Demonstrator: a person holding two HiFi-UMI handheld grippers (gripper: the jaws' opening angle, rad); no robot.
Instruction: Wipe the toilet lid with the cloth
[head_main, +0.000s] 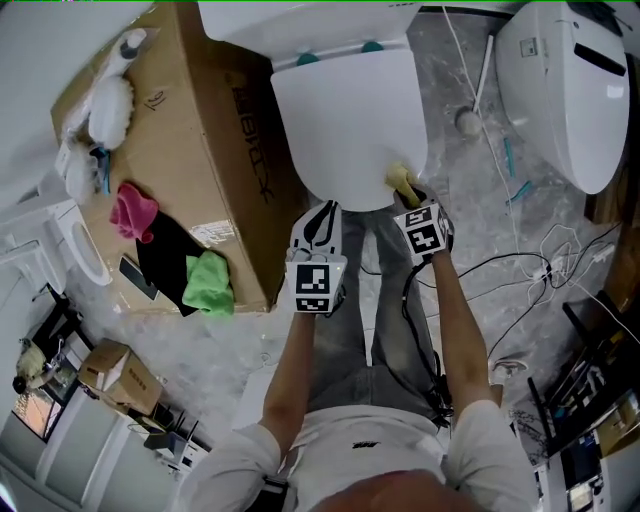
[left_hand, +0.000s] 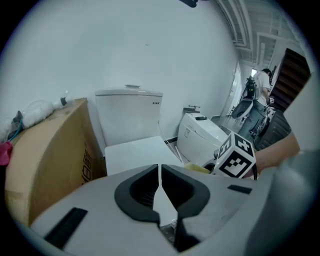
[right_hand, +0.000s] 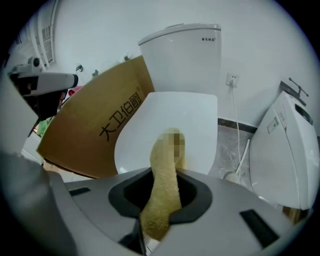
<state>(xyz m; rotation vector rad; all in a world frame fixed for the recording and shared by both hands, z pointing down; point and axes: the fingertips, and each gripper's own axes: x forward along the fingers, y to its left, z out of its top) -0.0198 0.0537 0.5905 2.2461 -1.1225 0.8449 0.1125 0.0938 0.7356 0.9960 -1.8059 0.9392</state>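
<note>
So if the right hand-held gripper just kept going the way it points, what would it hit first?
Most likely the closed toilet lid, toward its front, and the yellow cloth clamped in the right hand-held gripper would touch it first. The gap is hard to judge.

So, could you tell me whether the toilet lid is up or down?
Down: the toilet lid lies flat, its white top facing up.

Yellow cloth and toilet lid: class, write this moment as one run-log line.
right gripper: shut on yellow cloth | left gripper: shut, empty | toilet lid: closed | cloth: at lid's front edge, contact unclear
</note>
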